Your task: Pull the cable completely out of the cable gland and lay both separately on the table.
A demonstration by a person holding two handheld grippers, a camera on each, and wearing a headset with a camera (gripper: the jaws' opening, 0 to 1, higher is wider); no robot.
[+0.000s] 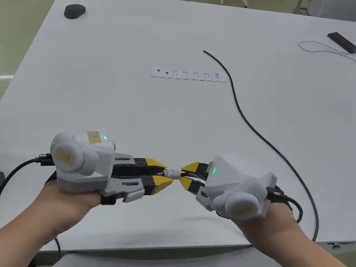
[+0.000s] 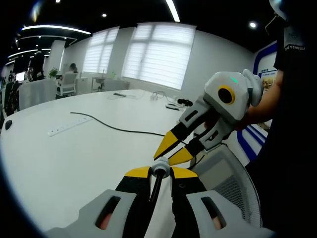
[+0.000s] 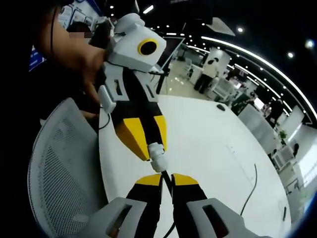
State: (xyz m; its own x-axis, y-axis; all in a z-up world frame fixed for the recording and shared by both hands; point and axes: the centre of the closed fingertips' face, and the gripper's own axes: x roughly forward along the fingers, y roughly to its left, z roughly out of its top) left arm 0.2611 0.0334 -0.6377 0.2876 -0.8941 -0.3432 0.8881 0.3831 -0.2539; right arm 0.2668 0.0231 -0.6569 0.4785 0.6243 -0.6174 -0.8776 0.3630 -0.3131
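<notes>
A small white cable gland (image 1: 174, 174) hangs above the white table's (image 1: 111, 94) near edge, between two yellow-tipped grippers that meet tip to tip. My left gripper (image 1: 168, 174) comes in from the left and is shut on the gland (image 2: 160, 168). The right gripper (image 1: 184, 176) faces it from the right. In the right gripper view a thin black cable (image 3: 168, 184) leaves the gland (image 3: 157, 155) and runs between the right gripper's (image 3: 166, 179) jaws, which are shut on it. The left gripper view has the right gripper (image 2: 174, 148) just beyond the gland.
A white power strip (image 1: 189, 74) lies mid-table. A long black cord (image 1: 250, 128) runs past it toward the right edge. At the far side sit a black mouse (image 1: 74, 10), a black remote (image 1: 341, 41) and a thin white wire (image 1: 320, 49). A mesh chair (image 3: 54, 168) stands below the grippers.
</notes>
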